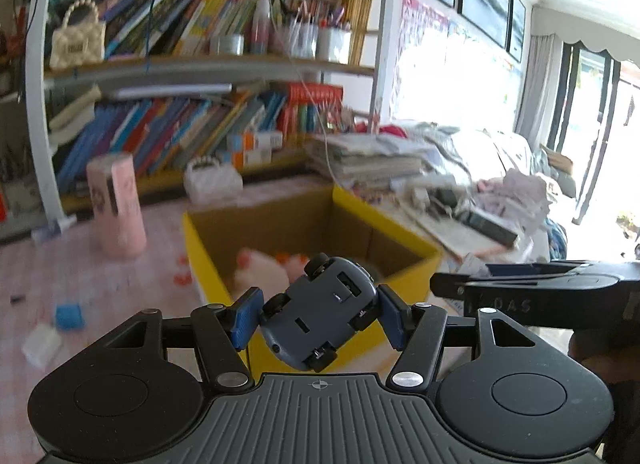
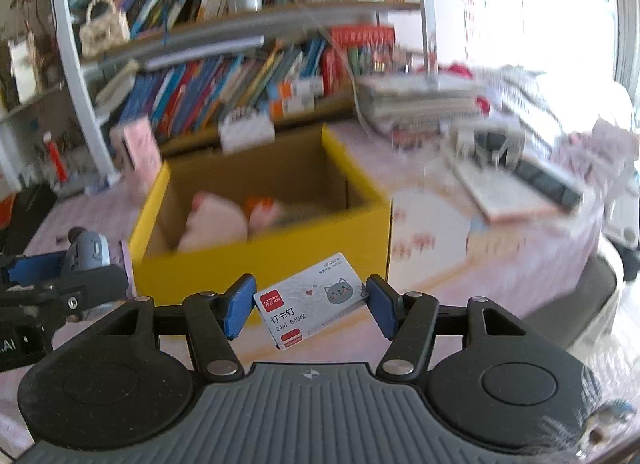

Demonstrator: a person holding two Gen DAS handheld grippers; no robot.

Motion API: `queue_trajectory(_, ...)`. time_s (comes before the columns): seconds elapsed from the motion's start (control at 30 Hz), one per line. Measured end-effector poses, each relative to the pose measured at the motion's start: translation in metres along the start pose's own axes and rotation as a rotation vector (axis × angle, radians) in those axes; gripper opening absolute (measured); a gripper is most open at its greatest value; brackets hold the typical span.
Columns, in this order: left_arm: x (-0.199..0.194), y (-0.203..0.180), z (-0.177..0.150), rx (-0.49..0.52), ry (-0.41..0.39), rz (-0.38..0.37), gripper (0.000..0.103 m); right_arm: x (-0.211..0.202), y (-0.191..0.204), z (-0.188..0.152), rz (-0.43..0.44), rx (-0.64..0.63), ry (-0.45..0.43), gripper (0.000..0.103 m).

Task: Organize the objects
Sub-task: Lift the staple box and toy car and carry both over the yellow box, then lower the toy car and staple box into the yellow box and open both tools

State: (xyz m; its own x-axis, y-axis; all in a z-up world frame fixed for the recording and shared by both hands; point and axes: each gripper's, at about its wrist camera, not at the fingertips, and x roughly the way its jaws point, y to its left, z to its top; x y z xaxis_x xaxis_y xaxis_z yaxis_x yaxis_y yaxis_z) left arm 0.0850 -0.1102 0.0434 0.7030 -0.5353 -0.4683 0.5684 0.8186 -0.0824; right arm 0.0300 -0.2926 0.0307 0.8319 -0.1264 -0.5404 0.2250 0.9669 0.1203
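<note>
As clamped, staple box (image 2: pixel 310 298) reads "24/6", "Comix" logo.

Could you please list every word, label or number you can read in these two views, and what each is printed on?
"Comix", "订书钉", "24/6 640枚": staples box held by the right gripper.
"DAS": right gripper's side, seen from the left wrist.
".AI": left gripper's side, seen from the right wrist.
Staples box's small top line, book spines: too blurred.

The left tongs (image 1: pixel 318 316) clamp their blue pads on an upside-down grey toy car (image 1: pixel 320 314). The right tongs (image 2: pixel 310 306) pinch a tilted white staple box (image 2: pixel 310 300); both point downward.
</note>
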Motion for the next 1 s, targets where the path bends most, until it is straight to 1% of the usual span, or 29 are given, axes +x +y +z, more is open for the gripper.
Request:
queue_trajectory(0.1, 0.018, -0.001, 0.012, -0.004, -0.017, 0.017, 0.060, 0.013, -0.006, 0.023, 0.018, -0.017, -0.035, 0.058)
queue_trajectory(0.2, 0.037, -0.001, 0.017, -0.018, -0.016, 0.042, 0.060, 0.033, -0.011, 0.038, 0.046, -0.045, -0.026, 0.058)
queue_trajectory(0.5, 0.084, 0.001, 0.015, -0.054, 0.060, 0.112, 0.060, 0.089, -0.014, 0.061, 0.125, -0.105, 0.023, 0.058)
queue_trajectory(0.8, 0.111, 0.005, 0.010, -0.064, 0.134, 0.170, 0.060, 0.142, -0.010, 0.076, 0.210, -0.113, 0.105, 0.058)
queue_trajectory(1.0, 0.124, 0.007, 0.004, -0.071, 0.196, 0.192, 0.061, 0.174, 0.001, 0.078, 0.279, -0.153, 0.211, 0.058)
